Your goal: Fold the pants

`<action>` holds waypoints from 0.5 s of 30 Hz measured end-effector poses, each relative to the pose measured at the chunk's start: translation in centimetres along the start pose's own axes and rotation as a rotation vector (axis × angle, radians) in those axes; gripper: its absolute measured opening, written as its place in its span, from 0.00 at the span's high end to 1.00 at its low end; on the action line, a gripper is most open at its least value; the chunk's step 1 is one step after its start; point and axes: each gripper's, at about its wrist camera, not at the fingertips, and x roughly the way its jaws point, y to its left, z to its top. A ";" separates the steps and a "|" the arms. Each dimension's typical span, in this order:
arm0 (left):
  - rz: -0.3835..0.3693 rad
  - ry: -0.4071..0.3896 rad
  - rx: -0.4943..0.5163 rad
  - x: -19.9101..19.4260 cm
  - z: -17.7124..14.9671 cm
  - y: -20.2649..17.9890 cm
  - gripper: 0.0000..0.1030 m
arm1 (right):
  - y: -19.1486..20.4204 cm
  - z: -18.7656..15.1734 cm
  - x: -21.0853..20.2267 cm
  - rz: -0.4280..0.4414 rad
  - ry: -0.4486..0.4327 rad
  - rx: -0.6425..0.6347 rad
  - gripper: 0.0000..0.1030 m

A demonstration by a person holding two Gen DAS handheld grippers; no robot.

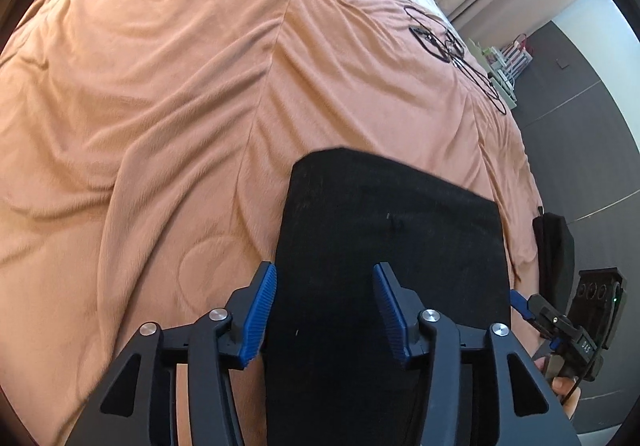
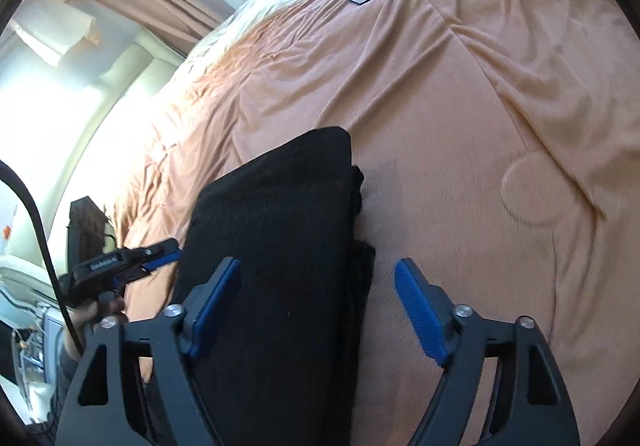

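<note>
— Bedding?
— Orange blanket [image 1: 160, 105] covers the bed, wrinkled, black cables [image 1: 452, 45] far beyond the fingers.
— The pants?
— Black pants [image 1: 384, 246], folded flat, lying under both sets of fingers.
— Grippers?
— Left gripper [image 1: 324, 314] spread, pads clear of the cloth. Right gripper [image 2: 316, 310] spread wider, pinching nothing.

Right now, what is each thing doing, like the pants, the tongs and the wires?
Pants: folded flat on the blanket.
Left tongs: open, holding nothing.
Right tongs: open, holding nothing.
Blanket: spread out, wrinkled.
Wires: lying tangled on the blanket.
</note>
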 end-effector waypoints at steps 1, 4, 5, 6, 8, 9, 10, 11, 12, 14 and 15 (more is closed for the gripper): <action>0.001 0.004 -0.003 0.0 -0.3 0.1 0.48 | -0.3 -0.2 0.0 0.010 0.009 0.016 0.24; -0.011 0.016 -0.018 0.1 -1.2 0.5 0.48 | -1.0 -0.7 0.3 0.040 0.039 0.052 0.24; -0.013 0.021 -0.021 0.2 -1.5 0.6 0.47 | -1.3 -0.8 0.5 0.052 0.050 0.065 0.24; -0.014 0.025 -0.021 0.3 -1.6 0.7 0.47 | -1.5 -0.9 0.7 0.063 0.062 0.079 0.24; -0.018 0.031 -0.025 0.4 -2.0 0.9 0.44 | -2.2 -1.0 1.2 0.084 0.085 0.108 0.24; -0.018 0.030 -0.029 0.4 -2.2 1.0 0.43 | -2.5 -0.9 1.3 0.093 0.092 0.115 0.24; -0.020 0.031 -0.034 0.3 -2.3 1.1 0.42 | -2.9 -1.0 1.4 0.106 0.100 0.125 0.24; -0.027 0.033 -0.041 0.3 -2.4 1.3 0.42 | -3.3 -0.9 1.6 0.118 0.110 0.134 0.24; -0.033 0.036 -0.044 0.4 -2.6 1.4 0.42 | -3.5 -0.9 1.8 0.128 0.116 0.140 0.24; -0.038 0.042 -0.046 0.4 -2.8 1.5 0.42 | -4.1 -0.6 2.0 0.153 0.127 0.154 0.24; -0.042 0.046 -0.049 0.5 -2.9 1.6 0.42 | -4.3 -0.5 2.1 0.163 0.131 0.157 0.24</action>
